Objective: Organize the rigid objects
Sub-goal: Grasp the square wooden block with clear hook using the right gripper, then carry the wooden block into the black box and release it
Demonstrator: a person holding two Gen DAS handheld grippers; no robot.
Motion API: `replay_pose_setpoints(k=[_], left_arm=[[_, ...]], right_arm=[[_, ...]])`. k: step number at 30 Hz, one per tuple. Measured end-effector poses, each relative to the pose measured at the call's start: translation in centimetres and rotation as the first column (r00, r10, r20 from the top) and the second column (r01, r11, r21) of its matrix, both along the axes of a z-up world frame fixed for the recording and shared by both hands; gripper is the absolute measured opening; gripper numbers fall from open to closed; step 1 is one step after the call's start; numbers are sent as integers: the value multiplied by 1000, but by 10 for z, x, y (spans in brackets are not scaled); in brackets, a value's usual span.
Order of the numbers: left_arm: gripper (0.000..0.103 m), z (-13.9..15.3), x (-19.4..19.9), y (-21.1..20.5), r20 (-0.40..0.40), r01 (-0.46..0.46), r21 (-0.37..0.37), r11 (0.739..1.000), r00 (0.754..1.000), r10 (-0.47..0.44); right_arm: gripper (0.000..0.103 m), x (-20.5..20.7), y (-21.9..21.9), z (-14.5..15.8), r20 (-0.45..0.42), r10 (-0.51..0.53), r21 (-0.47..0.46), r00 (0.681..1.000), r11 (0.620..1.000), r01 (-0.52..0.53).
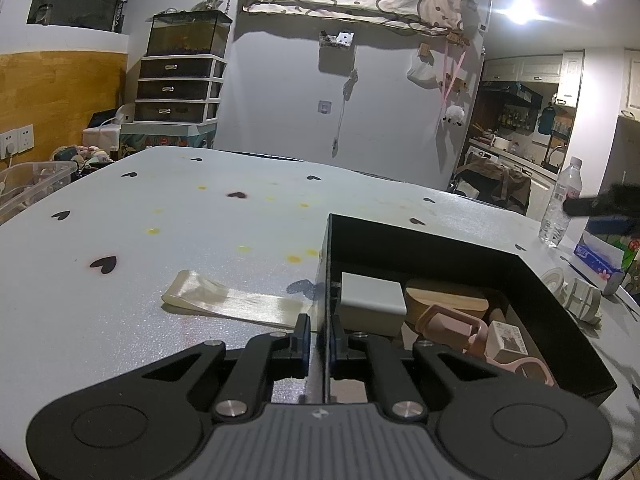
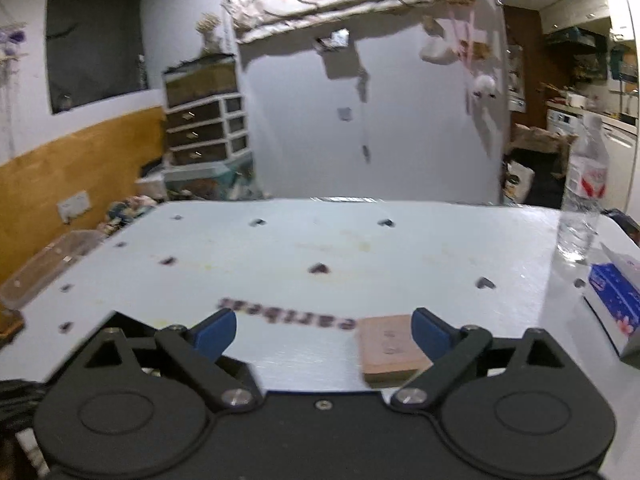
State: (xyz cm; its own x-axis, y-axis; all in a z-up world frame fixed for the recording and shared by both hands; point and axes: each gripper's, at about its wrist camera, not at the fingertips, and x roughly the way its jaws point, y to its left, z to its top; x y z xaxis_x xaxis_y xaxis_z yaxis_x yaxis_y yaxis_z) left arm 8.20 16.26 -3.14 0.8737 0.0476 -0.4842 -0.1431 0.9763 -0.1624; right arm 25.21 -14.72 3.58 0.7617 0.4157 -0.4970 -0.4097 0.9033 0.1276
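Left tool [image 1: 320, 344] pinched black box [image 1: 532, 280] wall, steadying it; right tool [image 2: 324, 330] spread wide, empty, wooden block [image 2: 390, 350] near.

The whole right wrist picture is blurry. The word printed on the table [image 2: 288, 316] there is smeared and hard to read. A wooden block [image 2: 390, 350] is partly hidden behind one blue finger [image 2: 430, 332]. In the left wrist picture, the things in the black box [image 1: 440, 248] cover each other. A dark blurry shape [image 1: 604, 204] is cut off at the right edge.
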Motion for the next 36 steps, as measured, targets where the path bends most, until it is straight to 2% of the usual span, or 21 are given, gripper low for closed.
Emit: replay_pose_setpoints(k=[11, 24, 27, 28, 29, 36], left_arm=[[9, 1, -2, -1, 1, -4, -1, 1000, 1000, 4], [9, -1, -1, -1, -4, -6, -6, 1000, 1000, 6], [9, -1, -1, -1, -4, -6, -6, 1000, 1000, 6], [9, -1, -1, -1, -4, -6, -7, 1000, 1000, 6], [9, -1, -1, -1, -4, -6, -8, 1000, 1000, 6], [9, -1, -1, -1, -4, -7, -9, 1000, 1000, 7]], right_arm=[[95, 46, 19, -50, -26, 69, -198, 997, 978, -73], [91, 90, 15, -79, -119, 26, -241, 992, 969, -54], [82, 96, 14, -84, -143, 28, -241, 989, 968, -62], [77, 96, 13, -84, -146, 35, -227, 989, 972, -68], [67, 96, 12, -83, -154, 44, -210, 987, 975, -77], [65, 87, 13, -79, -160, 58, -212, 985, 973, -92]])
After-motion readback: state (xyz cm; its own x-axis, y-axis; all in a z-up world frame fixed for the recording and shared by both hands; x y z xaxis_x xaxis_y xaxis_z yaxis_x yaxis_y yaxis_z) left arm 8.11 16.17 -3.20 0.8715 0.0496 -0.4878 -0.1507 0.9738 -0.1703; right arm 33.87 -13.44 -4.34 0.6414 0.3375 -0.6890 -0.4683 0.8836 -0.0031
